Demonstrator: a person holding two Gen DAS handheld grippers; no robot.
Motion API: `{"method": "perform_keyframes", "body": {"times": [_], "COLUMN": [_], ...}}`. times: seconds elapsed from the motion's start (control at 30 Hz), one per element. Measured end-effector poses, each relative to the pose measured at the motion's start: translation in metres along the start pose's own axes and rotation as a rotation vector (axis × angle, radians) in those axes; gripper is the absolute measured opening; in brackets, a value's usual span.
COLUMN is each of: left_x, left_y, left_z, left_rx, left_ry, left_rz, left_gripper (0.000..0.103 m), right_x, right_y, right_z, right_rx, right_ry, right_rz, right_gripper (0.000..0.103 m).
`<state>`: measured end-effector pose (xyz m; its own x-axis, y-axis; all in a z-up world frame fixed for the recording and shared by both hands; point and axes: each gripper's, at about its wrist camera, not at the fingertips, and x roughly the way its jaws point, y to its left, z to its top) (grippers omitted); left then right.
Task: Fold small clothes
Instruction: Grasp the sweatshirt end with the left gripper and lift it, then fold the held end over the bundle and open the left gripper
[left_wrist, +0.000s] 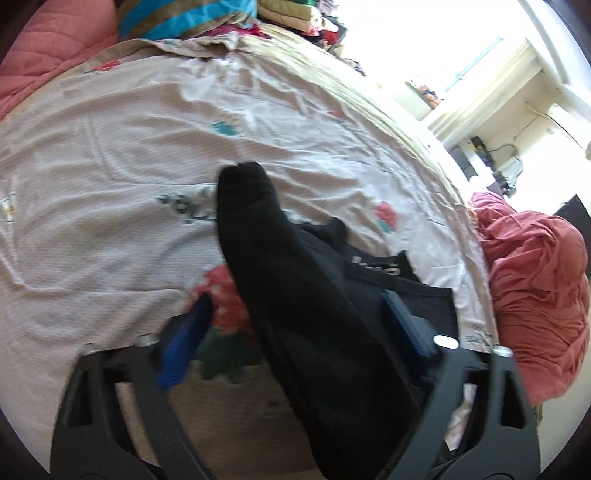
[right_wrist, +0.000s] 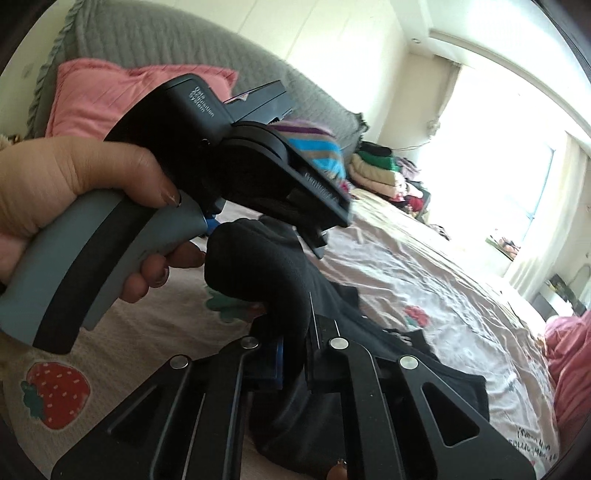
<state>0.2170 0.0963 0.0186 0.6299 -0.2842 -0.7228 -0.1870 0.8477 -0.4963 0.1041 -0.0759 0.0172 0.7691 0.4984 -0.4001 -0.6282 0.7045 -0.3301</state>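
Now the right gripper (right_wrist: 295, 350), lower centre of its frame, is clenching a black knit sock (right_wrist: 255, 266). The left gripper (left_wrist: 291, 317), bottom centre, is sitting w/ blue pads (left_wrist: 400, 314) apart around the sock, not pressing it, over the pale strawberry-print bedsheet (left_wrist: 110, 147).

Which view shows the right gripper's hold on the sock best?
Right wrist: right gripper is shut on the black sock right at the lens. Left wrist shows only the sock running between the left gripper's fingers.

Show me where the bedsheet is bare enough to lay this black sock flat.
Free: the wide stretch of strawberry-print bedsheet beyond the black sock, bordered by the pink pillow and the striped clothes pile. Crowded: the black garment beside the sock, and the pink blanket at the bed's edge.
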Motion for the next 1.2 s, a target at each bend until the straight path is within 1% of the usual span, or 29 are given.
{"method": "perform_keyframes", "body": {"times": [0.03, 0.1, 0.13, 0.2, 0.23, 0.5, 0.8, 1.0, 1.2], "left_x": [0.0, 0.0, -0.001, -0.002, -0.004, -0.008, 0.009, 0.031, 0.057], "left_y": [-0.01, -0.025, -0.034, -0.051, -0.058, -0.112, -0.16, -0.18, -0.195], "left_z": [-0.001, -0.003, -0.003, -0.004, -0.004, -0.006, -0.017, -0.026, -0.035], "left_rx": [0.008, 0.029, 0.048, 0.089, 0.105, 0.203, 0.309, 0.337, 0.35], "left_ry": [-0.001, -0.008, -0.013, -0.018, -0.019, -0.031, 0.009, 0.054, 0.107], "left_rz": [-0.022, -0.041, -0.041, -0.046, -0.049, -0.058, -0.036, -0.031, -0.031], "left_gripper": [0.059, 0.046, 0.044, 0.036, 0.034, 0.033, 0.032, 0.032, 0.032], "right_x": [-0.002, -0.007, -0.009, -0.011, -0.014, -0.039, -0.052, -0.053, -0.05], "right_y": [-0.006, -0.014, -0.019, -0.031, -0.037, -0.07, -0.099, -0.12, -0.146], "right_z": [0.0, -0.003, -0.004, -0.006, -0.007, -0.016, -0.045, -0.064, -0.09], "right_rx": [0.012, 0.043, 0.058, 0.094, 0.112, 0.213, 0.337, 0.44, 0.589], "right_ry": [-0.007, -0.016, -0.018, -0.026, -0.03, -0.067, -0.034, 0.002, 0.047], "right_rz": [-0.008, -0.025, -0.032, -0.047, -0.054, -0.103, -0.128, -0.119, -0.066], "right_gripper": [0.007, 0.007, 0.006, 0.006, 0.006, 0.006, 0.006, 0.006, 0.006]}}
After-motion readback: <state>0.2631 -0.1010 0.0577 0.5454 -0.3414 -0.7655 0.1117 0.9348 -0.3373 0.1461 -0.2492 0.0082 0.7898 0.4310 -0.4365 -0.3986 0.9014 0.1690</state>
